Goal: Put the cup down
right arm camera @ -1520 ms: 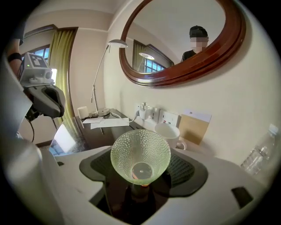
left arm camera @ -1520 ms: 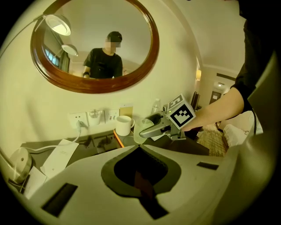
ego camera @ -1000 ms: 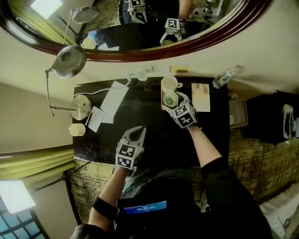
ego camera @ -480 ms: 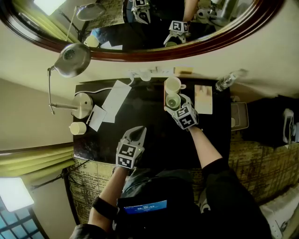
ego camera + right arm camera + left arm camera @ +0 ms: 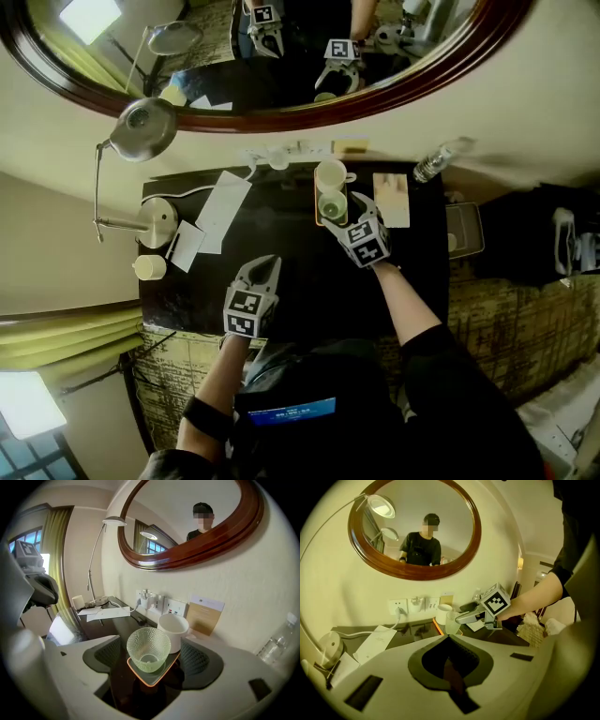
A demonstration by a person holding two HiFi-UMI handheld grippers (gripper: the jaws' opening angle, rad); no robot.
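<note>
Nearest us over the dark surface, our left claw was closed on nothing. Farther on, our right claw had just been opening its jaws. The dimpled glass cup stood between them, upright on the orange-rimmed tray, just before the white mug. We judged the cup set down and released. Only the right gripper view showed both pads clear of the glass; the head view showed merely the claw close beside it.
</note>
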